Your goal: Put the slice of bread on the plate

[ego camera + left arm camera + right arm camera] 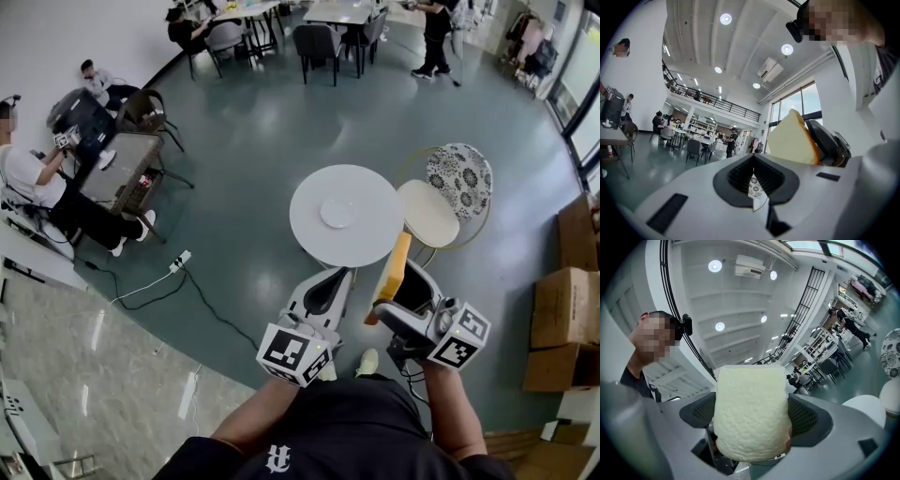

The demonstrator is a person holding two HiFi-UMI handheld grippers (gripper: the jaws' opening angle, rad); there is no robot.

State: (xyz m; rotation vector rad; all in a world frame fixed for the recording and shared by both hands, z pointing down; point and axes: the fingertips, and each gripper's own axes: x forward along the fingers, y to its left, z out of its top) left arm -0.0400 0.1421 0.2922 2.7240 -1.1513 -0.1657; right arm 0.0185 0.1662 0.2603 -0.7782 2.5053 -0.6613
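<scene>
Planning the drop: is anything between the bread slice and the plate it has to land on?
Nothing visible. The bread slice, upright in the right gripper, is beside the round table; only bare tabletop separates it from the plate. The left gripper is off to the side.

Bread (pixel 750 420) spongy and matt — floor (pixel 244 141) glossy, table (pixel 366 199) smooth

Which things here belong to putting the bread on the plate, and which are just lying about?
Belongs to the job: slice of bread, held in the right claw; plate on the round white table.

Just lying about: floral chair; cream chair; cardboard boxes; left claw, shut and empty.
</scene>
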